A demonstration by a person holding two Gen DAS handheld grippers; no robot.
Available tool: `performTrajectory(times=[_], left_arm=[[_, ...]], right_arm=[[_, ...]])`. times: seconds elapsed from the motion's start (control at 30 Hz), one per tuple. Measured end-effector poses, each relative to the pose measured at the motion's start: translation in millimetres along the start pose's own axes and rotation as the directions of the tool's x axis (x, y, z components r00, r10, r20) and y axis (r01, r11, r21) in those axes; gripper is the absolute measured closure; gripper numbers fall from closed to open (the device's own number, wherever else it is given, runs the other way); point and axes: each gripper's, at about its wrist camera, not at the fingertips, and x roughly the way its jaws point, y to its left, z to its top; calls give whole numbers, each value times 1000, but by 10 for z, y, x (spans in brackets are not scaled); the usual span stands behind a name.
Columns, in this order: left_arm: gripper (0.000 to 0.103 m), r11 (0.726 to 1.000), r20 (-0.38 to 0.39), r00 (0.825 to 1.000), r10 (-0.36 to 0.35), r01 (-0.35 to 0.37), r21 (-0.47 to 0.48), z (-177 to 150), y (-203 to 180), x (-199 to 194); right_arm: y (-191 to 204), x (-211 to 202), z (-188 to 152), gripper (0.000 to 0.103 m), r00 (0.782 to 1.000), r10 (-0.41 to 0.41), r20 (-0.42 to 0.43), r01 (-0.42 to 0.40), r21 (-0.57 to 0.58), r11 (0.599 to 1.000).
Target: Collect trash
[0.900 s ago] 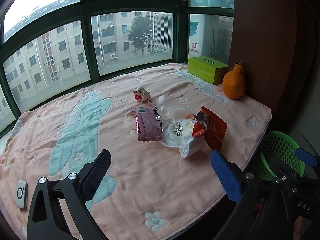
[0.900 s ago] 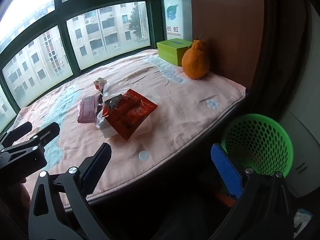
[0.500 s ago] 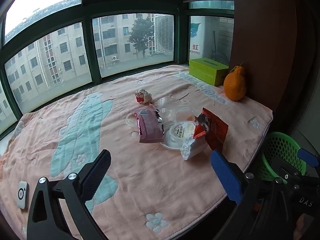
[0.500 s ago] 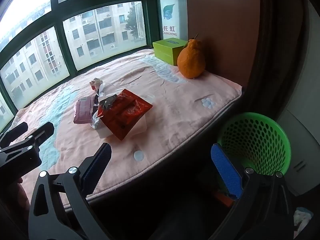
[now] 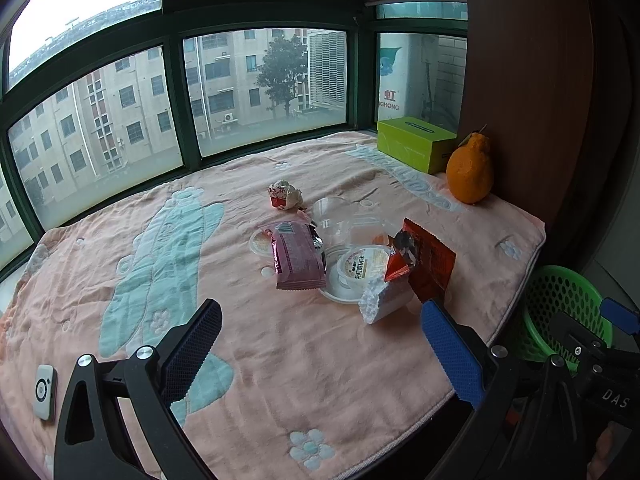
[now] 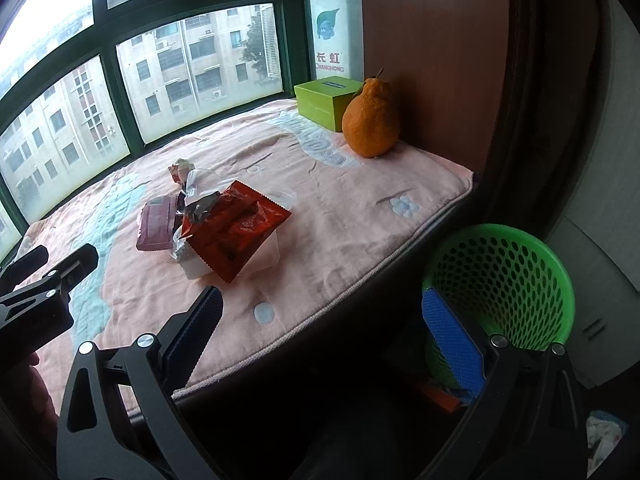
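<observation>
Both tools stood spread wide with nothing between their pads: the left tool hung over the near part of the pink blanket, the right tool past the blanket's edge, just beside the green basket on the floor. The trash lay heaped mid-blanket. The red wrapper sat tilted atop a white tray, its long axis running from the torn end near the window side toward the room. The pink wrapper lay flat beside it, lengthwise toward the window. Clear cups and a crumpled wad lay behind.
</observation>
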Motion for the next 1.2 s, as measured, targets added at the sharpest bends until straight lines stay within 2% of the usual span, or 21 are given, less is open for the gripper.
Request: performTrajectory(times=[1.2], left_arm=[[7, 1000, 6, 1000, 1, -1, 10, -20, -58, 50]], right_arm=[[-15, 27, -3, 4, 1000, -13, -7, 13, 5, 1000]])
